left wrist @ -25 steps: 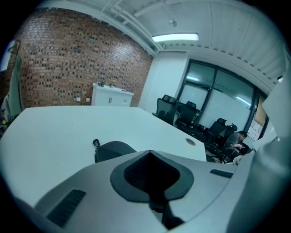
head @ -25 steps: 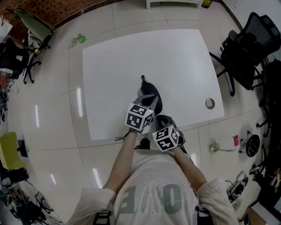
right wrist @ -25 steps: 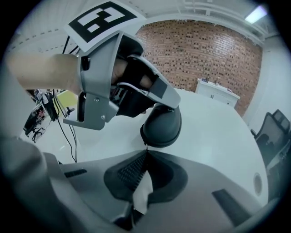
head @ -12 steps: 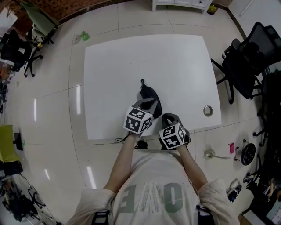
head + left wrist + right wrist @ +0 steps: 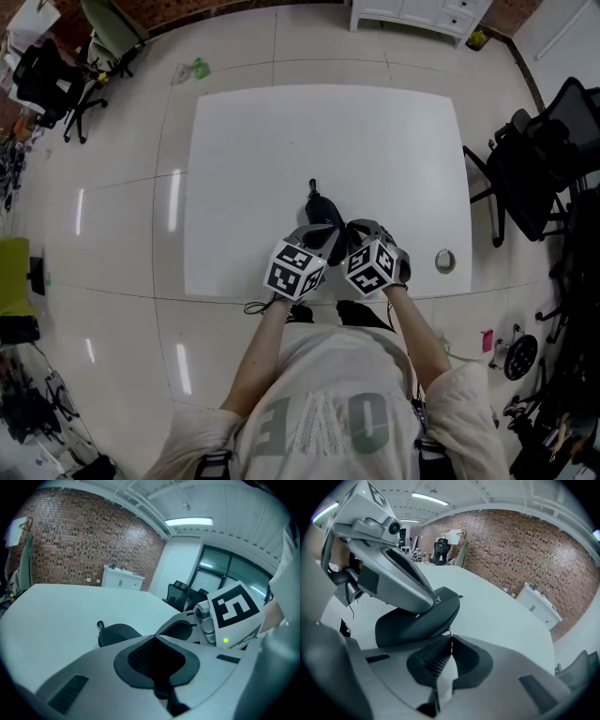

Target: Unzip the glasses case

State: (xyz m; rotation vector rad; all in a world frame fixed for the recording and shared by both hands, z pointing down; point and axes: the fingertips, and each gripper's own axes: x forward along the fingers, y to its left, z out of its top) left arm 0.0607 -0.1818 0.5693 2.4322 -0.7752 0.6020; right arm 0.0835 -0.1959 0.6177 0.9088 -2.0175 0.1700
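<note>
The black glasses case (image 5: 322, 205) lay on the white table (image 5: 375, 141), near its front edge. The left gripper (image 5: 324, 228), jaws closed with nothing between them, pressed down on the case's top. The right gripper (image 5: 351, 232), just beside the case, had its jaws pinched on the thin zipper pull (image 5: 448, 631) at the case's rim.

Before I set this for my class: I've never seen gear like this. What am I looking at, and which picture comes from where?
There is no robot. A person holds a two-jaw gripper in each hand. A head camera looks down, and one camera rides on each gripper, looking along its jaws. On the white table lies a dark glasses case. The left gripper is shut and rests on the case. The right gripper, also shut, sits at the case's edge; whether it pinches the zip pull is unclear.
</note>
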